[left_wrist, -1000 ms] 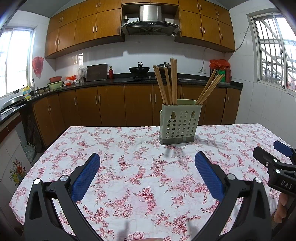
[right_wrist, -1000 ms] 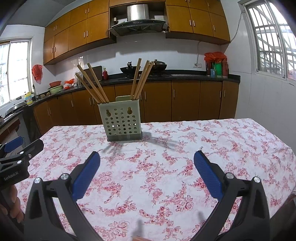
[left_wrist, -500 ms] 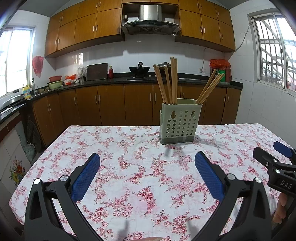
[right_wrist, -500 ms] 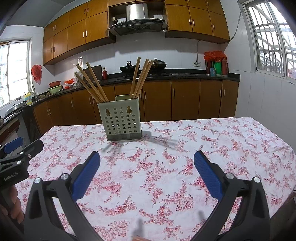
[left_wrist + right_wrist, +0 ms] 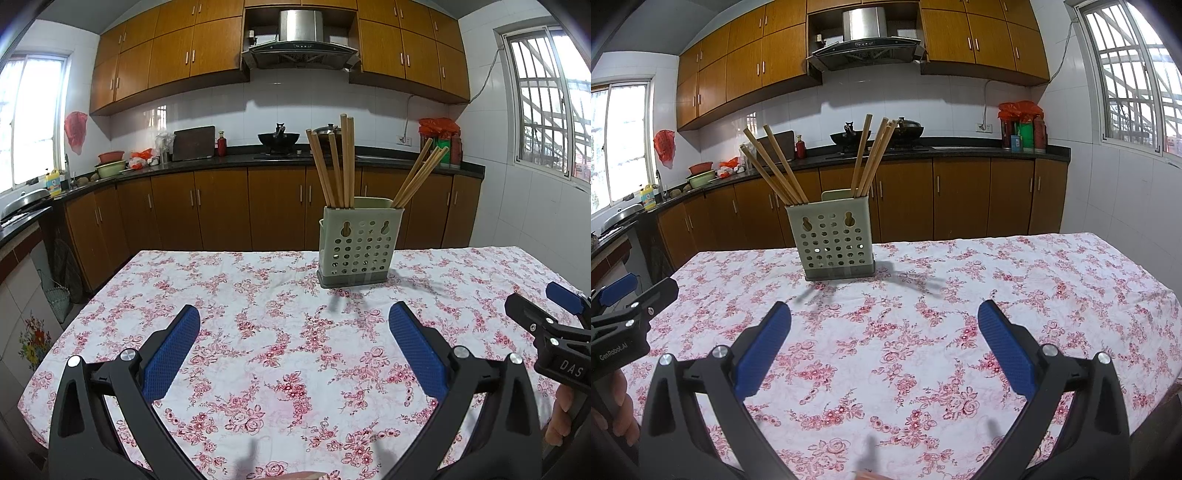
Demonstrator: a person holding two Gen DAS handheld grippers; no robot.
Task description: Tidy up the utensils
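Two bundles of chopsticks [image 5: 341, 166] in holder [image 5: 356, 247]

Counted on the table [image 5: 258, 332]: one perforated green utensil holder [image 5: 356, 245] containing eight wooden chopsticks [image 5: 341, 162], four in the left group and four in the right, and two hand-held grippers.

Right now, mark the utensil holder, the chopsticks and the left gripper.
utensil holder [image 5: 357, 248], left wrist view, perforated front wall.
chopsticks [image 5: 346, 162], left wrist view, shaft of the tallest upright stick.
left gripper [image 5: 294, 341], left wrist view, midway between its blue pads.
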